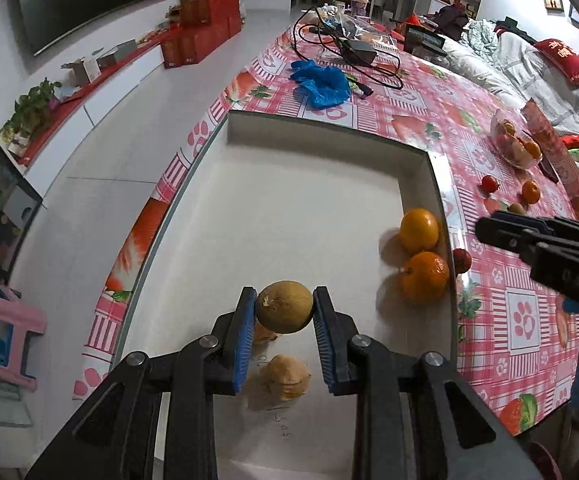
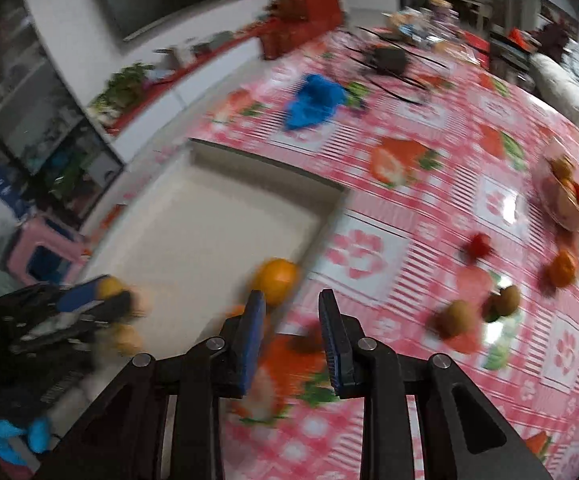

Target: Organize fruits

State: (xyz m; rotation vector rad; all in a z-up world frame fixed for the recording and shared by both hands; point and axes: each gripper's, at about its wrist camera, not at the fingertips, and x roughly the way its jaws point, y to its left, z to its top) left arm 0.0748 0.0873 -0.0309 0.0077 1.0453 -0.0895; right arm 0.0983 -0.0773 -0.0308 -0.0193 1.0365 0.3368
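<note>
While left gripper (image 1: 284, 312) clamps a round kiwi (image 1: 285, 307) over the tray (image 1: 433, 184), right gripper (image 2: 292, 332) hangs part-open, empty; fruit looks soft, squeeze mid-body lightly.

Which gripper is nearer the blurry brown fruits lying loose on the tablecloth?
Right. The right gripper hangs open over the cloth just left of the brown fruits; the left gripper is inside the tray, clamping a fruit.

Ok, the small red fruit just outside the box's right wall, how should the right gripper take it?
Come from above on the open table side. The red fruit is small and round and sits against the box wall, so set the right gripper fingers parallel to that wall, across its widest part.
</note>
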